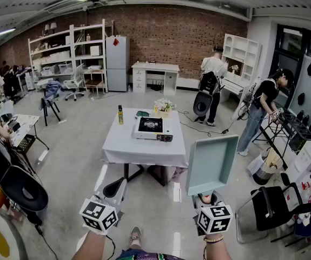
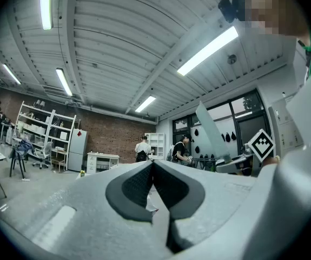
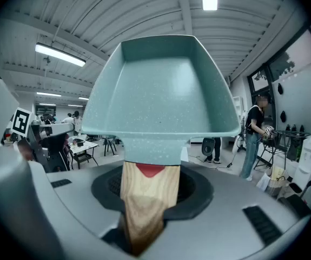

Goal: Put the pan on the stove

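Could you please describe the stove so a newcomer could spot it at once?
Find the white-draped table in the middle of the open floor. The stove sits on its far half, between a yellow bottle on the left and flowers behind on the right. It alone is a flat white box with a black burner top.

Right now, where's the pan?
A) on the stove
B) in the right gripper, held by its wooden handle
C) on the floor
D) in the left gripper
B: the right gripper is closed on the wooden handle of the pan, which is raised in the air. The stove on the table ahead has no pan on it.
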The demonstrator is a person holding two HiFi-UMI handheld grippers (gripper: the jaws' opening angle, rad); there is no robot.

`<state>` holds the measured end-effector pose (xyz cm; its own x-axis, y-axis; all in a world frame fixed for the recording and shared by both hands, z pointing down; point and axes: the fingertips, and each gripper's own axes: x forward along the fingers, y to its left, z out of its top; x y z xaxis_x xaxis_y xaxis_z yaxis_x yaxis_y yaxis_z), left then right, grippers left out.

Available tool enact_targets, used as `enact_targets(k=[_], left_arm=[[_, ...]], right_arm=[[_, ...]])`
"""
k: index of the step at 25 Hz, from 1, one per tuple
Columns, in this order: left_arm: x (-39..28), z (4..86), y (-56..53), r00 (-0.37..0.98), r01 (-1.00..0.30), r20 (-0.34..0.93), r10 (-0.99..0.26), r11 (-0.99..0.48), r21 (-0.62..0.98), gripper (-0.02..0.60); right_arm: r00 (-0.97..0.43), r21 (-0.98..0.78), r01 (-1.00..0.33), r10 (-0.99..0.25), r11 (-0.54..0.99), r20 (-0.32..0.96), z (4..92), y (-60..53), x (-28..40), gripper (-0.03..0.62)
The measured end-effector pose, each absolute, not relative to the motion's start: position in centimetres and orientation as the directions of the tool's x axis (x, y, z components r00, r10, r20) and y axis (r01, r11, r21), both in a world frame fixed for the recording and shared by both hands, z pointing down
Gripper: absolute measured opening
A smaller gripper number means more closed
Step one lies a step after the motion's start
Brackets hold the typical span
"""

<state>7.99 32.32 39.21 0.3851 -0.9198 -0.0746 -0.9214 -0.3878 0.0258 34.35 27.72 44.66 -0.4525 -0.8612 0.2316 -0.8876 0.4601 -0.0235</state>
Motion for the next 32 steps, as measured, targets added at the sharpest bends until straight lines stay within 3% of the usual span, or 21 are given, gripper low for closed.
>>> enact_targets(k=[32], left_arm=[[5.1,40.7,27.6,0.366,-0.93,-0.036,-0.93,-0.367,0.004,0.016]], right_arm=[[-0.478,-0.044,-0.875,-0.85,0.481,0.222,44.4,21.9,31.1,0.138]])
